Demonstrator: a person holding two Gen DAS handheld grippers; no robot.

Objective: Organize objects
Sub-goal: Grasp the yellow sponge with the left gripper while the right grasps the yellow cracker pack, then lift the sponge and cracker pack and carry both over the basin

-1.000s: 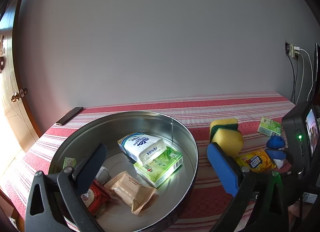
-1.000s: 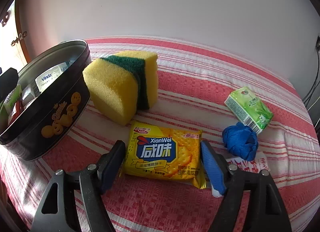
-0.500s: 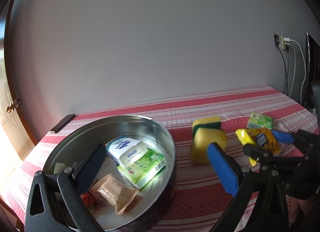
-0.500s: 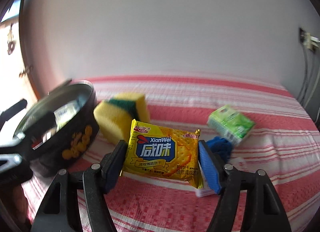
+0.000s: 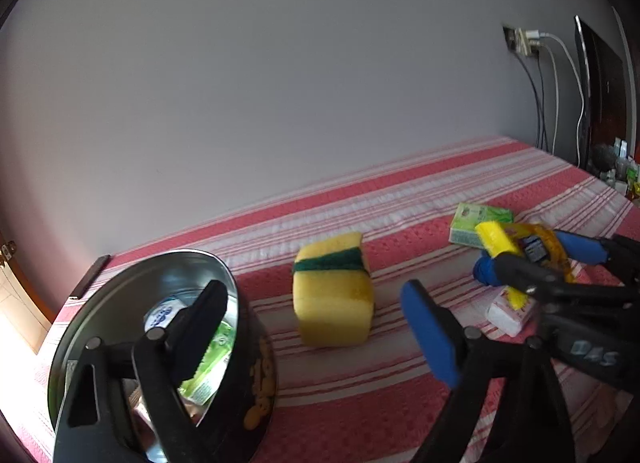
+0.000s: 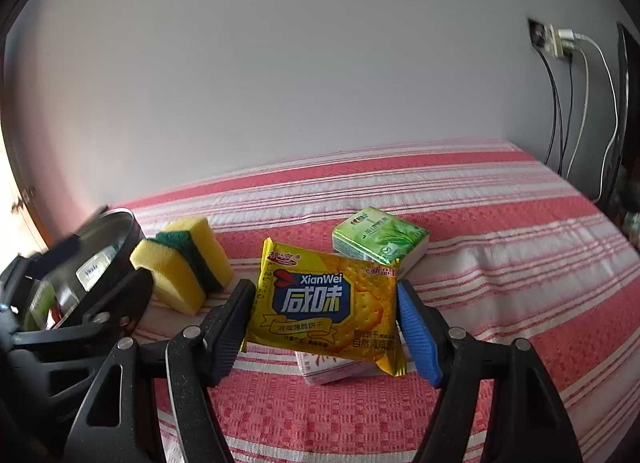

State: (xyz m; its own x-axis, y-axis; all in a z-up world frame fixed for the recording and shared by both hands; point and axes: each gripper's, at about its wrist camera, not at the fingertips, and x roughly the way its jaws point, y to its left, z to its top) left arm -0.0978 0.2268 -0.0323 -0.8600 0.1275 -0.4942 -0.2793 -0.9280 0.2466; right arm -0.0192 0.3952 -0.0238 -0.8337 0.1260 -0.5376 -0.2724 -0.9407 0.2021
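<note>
The right gripper (image 6: 324, 327) held the yellow cracker packet (image 6: 326, 303) between its two fingers, the black one pressing on the packet's left edge and the blue one on its right edge. The packet was lifted above the red striped cloth (image 6: 520, 263), and it hid part of a white and pink packet (image 6: 336, 369) that lay on the cloth under it. Just behind the cracker packet lay a green tissue pack (image 6: 380, 241), and to the left of it lay a yellow sponge (image 6: 184, 263) with a green layer in the middle.

The left gripper (image 5: 316, 327) had nothing between its fingers – its jaws were closing, but they stood wide apart with only the cloth in the gap. The sponge (image 5: 332, 291) lay on the cloth a little beyond this gap, not touching either finger. The black finger (image 5: 200, 327) of this gripper was in front of the round metal tin (image 5: 120, 303), which stood at the left and contained a green pack (image 5: 212, 363) and some other small packets. In the left wrist view, the right gripper (image 5: 548, 259) appeared at the far right with the cracker packet (image 5: 520, 247) clamped in it – a blue bundle (image 5: 486, 275) lay on the cloth just beside it, and the green tissue pack (image 5: 476, 219) a little behind
</note>
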